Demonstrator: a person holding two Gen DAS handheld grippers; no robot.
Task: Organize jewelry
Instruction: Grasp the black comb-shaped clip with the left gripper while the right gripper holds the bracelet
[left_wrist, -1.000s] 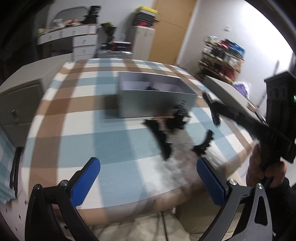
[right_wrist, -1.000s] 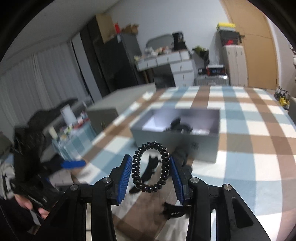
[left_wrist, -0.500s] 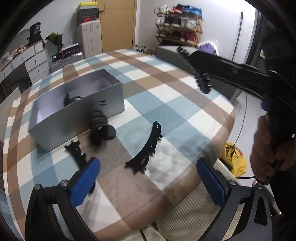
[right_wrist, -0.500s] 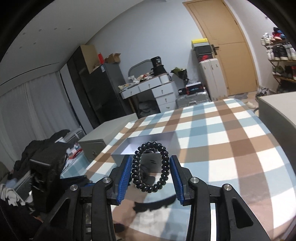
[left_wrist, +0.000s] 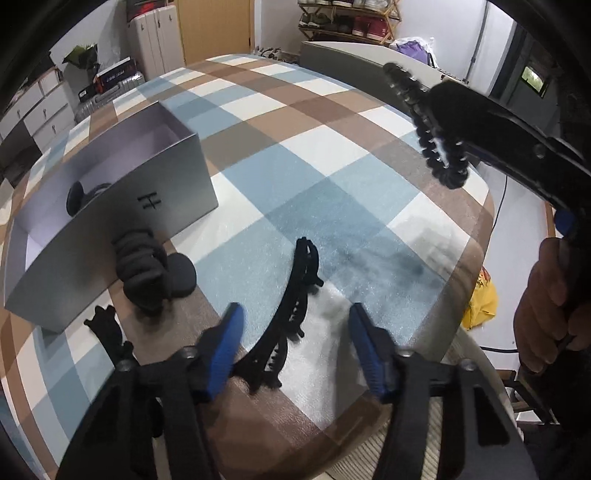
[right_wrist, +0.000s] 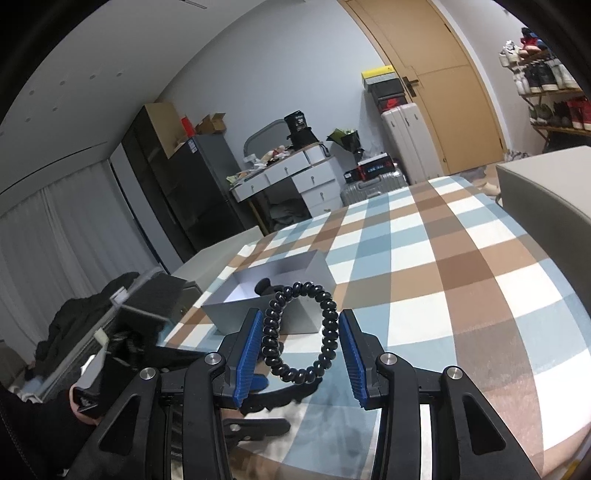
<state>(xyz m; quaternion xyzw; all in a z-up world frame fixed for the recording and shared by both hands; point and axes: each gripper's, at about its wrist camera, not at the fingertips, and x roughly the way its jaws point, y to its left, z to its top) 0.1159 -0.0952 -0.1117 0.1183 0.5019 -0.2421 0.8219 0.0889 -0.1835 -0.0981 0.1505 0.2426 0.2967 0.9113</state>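
Swinging down since a second ago, left tool (left_wrist: 293, 334) is closing astride hair clip (left_wrist: 295, 291); off-centre, it may skid. Right tool (right_wrist: 301, 345) clenches coil bracelet (right_wrist: 301, 330).

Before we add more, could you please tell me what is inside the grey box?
The grey box is open-topped with a pale floor. At least one dark, rounded item lies inside, near the front wall. That wall hides the rest of the floor, so the item's type and number stay unclear.
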